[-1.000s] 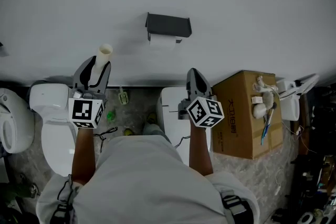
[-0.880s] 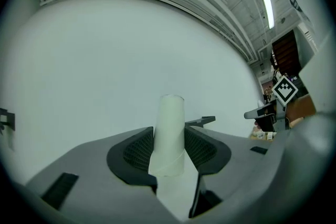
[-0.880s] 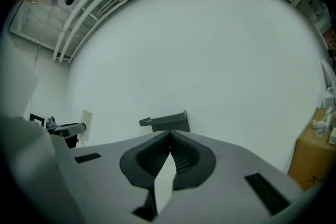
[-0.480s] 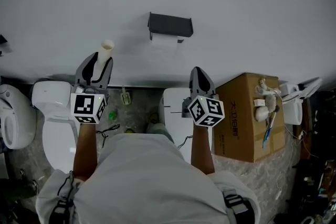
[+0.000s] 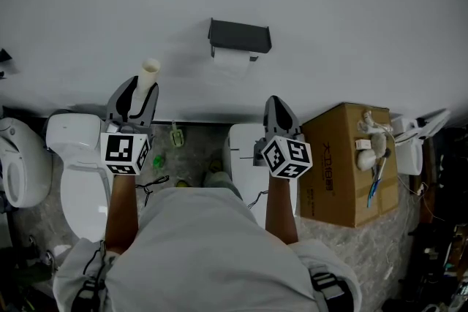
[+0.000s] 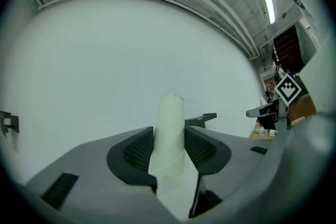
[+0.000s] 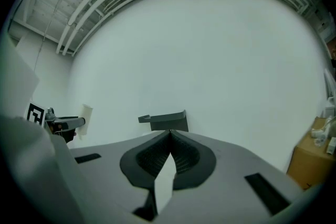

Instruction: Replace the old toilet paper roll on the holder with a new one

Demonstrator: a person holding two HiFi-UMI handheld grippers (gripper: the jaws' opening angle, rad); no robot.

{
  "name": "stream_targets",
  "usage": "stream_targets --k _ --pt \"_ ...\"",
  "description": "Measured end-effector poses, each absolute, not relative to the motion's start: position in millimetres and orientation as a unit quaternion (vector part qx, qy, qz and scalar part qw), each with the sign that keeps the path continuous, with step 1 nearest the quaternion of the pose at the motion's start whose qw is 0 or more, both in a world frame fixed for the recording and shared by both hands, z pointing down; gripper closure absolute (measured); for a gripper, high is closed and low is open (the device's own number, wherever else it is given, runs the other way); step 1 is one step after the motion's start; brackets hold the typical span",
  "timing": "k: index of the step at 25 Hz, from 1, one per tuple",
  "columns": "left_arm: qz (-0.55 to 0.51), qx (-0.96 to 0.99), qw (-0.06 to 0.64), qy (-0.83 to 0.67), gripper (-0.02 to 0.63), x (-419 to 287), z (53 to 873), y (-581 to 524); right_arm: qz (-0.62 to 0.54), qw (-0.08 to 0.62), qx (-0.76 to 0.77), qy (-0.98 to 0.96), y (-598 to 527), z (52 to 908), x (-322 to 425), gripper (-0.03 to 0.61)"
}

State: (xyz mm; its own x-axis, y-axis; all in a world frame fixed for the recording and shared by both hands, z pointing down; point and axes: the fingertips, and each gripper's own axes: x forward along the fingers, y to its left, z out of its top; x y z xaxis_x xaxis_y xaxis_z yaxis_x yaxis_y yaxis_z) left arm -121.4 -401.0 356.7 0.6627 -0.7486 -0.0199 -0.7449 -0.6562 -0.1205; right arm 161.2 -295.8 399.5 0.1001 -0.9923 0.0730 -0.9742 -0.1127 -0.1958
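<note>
With the bare cardboard tube (image 5: 149, 70) clamped in my left gripper (image 5: 137, 95) at centre left, my right gripper (image 5: 275, 107) closed and empty, and white paper (image 5: 232, 59) under the holder (image 5: 240, 36) at upper centre, I judge the next move is to discard the tube.

Wall (image 5: 344, 4) is bare on all sides of the holder (image 5: 240, 36), with open air in front of it. The holder's hood covers the paper roll (image 5: 232, 61) from above; its underside is free. Cardboard box (image 5: 340, 157) sits just right of the right gripper (image 5: 273, 101) and blocks that side. Toilet (image 5: 73, 153) is below the left gripper (image 5: 136, 90). Cardboard tube (image 5: 149, 74) sticks out past its tips.
</note>
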Motion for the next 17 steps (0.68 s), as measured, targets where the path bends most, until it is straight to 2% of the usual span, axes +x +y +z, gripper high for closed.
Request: stream_targets --k 17 --pt "-0.011 -0.904 0.059 0.424 0.413 -133.9 358.5 -404.9 -0.1 0.056 -0.735 0.668 -303.5 404.7 154.0 0.575"
